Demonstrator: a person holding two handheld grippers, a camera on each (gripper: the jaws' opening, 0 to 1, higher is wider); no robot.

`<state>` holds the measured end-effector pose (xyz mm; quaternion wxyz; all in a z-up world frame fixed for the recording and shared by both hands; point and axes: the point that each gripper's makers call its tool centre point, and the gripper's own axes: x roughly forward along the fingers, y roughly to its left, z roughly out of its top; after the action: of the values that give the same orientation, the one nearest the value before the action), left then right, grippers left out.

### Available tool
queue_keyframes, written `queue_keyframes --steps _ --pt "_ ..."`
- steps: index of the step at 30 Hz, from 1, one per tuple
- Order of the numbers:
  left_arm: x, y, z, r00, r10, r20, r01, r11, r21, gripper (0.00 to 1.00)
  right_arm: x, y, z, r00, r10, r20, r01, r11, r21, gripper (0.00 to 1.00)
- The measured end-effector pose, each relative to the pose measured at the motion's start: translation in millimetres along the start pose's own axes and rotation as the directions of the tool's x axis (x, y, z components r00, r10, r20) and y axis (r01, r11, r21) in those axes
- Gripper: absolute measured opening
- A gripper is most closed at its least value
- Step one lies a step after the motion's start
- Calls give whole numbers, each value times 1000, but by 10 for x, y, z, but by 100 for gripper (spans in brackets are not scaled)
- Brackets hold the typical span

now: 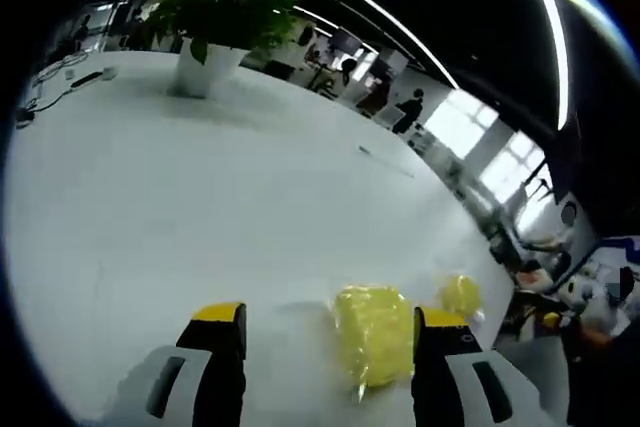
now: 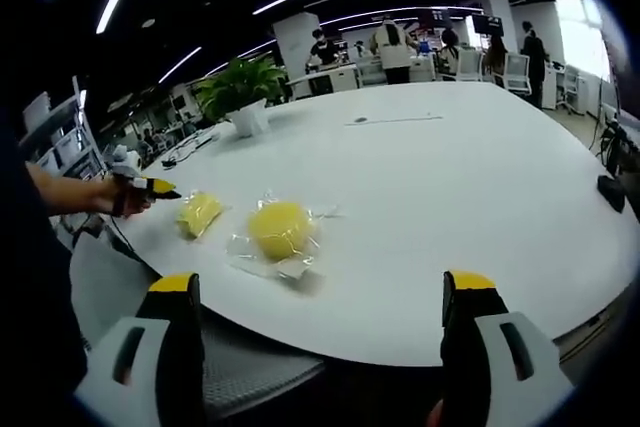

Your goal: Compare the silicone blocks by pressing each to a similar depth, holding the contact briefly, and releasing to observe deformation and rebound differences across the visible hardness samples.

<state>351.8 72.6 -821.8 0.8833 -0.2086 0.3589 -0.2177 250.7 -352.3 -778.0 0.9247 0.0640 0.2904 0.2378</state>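
Left gripper [image 1: 325,332] jaws spread wide, a bagged yellow silicone block [image 1: 373,334] just inside its right finger, a rounder block [image 1: 460,294] beyond. Right gripper [image 2: 318,297] gapes too, well back from both. Soft, slippery wrap, I'd guess: press the centre.

The left gripper view sits low and close over the white table [image 1: 200,207], looking across it toward a potted plant [image 1: 215,22], tilted. The right gripper view hangs off the table's edge, farther back, facing the same plant [image 2: 243,92]. Both share the yellow blocks [image 1: 373,332] [image 2: 280,229] and the tabletop.
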Motion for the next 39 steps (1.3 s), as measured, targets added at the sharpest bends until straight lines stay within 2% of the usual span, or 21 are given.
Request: queue_keyframes --steps 2,5,10,11,12,13,16,18,20,22,25,31,33,39 --pt "60 33 -16 1000 4 -8 -5 1000 -26 64 -6 -3 0 1000 -3 -5 3 1000 -4 94" --pt "107 8 25 1000 -19 17 21 996 -92 59 -17 2 5 1000 -6 -3 6 1000 -6 94" --pt "195 -1 5 999 -51 9 52 990 -133 40 -31 -9 -8 1000 -17 -1 17 1000 21 92" --pt "208 -40 -23 996 -87 -2 86 983 -164 30 -31 -9 -6 1000 -15 -12 15 1000 5 93" --pt "212 -43 -30 995 -102 0 100 976 -193 25 -35 -9 -3 1000 -15 -20 15 1000 -9 93" --pt "224 6 -11 996 -88 20 90 975 -204 24 -44 4 7 999 -16 -28 15 1000 -24 94" --pt "217 12 -31 994 -104 27 108 962 -251 17 -60 0 26 999 -16 -31 15 999 -38 94" --pt "212 26 -52 995 -96 20 98 965 -244 11 -59 -11 14 999 -17 -31 16 999 -30 95" --pt "214 -38 -37 990 -132 39 138 951 -276 6 -47 -2 1 999 -12 -33 11 1000 -24 95" --pt "226 -12 -22 992 -118 51 128 952 -278 6 -19 19 -8 999 -5 -37 4 1000 -22 96" --pt "255 -16 -70 993 -113 37 118 953 -278 2 17 48 20 999 7 -34 -7 1000 -19 96" --pt "301 -46 -119 993 -111 34 116 950 -291 2 76 101 94 999 40 -20 -40 999 -26 96" --pt "312 -59 -114 994 -99 38 106 961 -257 1 81 102 104 999 45 -15 -46 999 -25 96" --pt "322 -91 -130 994 -111 16 111 946 -305 0 65 91 91 999 45 -11 -45 999 -15 96"
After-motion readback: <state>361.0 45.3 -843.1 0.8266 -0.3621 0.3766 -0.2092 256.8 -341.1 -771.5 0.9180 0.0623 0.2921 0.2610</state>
